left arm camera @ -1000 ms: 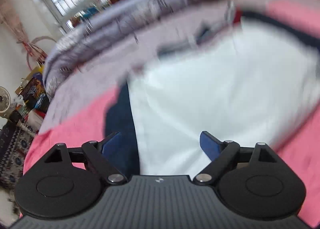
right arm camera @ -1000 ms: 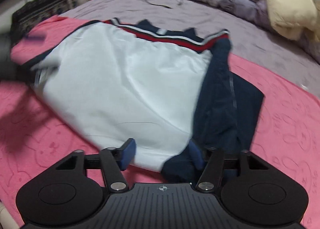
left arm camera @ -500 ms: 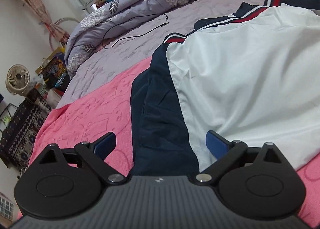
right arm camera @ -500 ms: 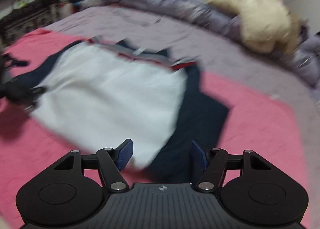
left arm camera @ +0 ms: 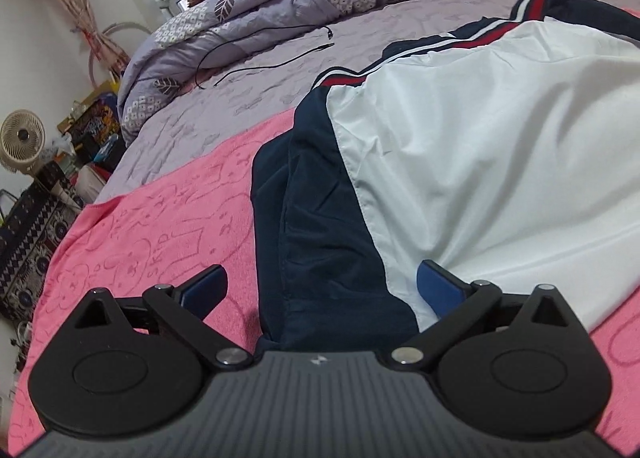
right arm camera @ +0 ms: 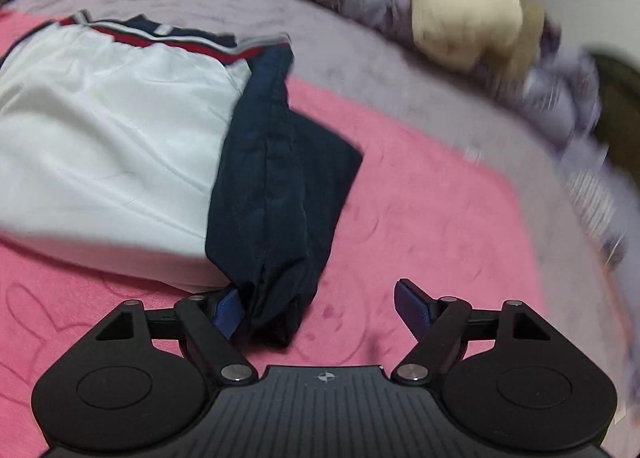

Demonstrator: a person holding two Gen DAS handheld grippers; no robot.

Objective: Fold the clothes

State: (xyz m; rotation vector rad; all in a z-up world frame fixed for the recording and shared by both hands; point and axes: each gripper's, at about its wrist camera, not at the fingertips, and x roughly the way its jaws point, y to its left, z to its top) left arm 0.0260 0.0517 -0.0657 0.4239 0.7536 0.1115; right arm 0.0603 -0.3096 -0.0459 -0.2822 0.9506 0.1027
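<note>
Jacket [left arm camera: 480, 161] spread flat on a pink blanket [left arm camera: 168, 217], both grippers released at its near hem.

White body panel with navy sleeves and a red, white and navy striped collar band toward 12 o'clock. In the left wrist view, the left gripper [left arm camera: 320, 286] sits with jaws wide apart, the navy sleeve [left arm camera: 320, 242] running between them toward 12 o'clock; the 3 o'clock pad lies against the white hem, the 9 o'clock pad over bare blanket. In the right wrist view, which is blurred, the right gripper [right arm camera: 320, 306] is likewise spread, its 9 o'clock pad touching the bunched end of the other navy sleeve [right arm camera: 280, 193], its 3 o'clock pad clear over the blanket. Beyond the blanket lies a lilac bedspread [left arm camera: 248, 97] with a black cable [left arm camera: 264, 53] at 11 o'clock and a cream cushion [right arm camera: 464, 5] at 1 o'clock.
</note>
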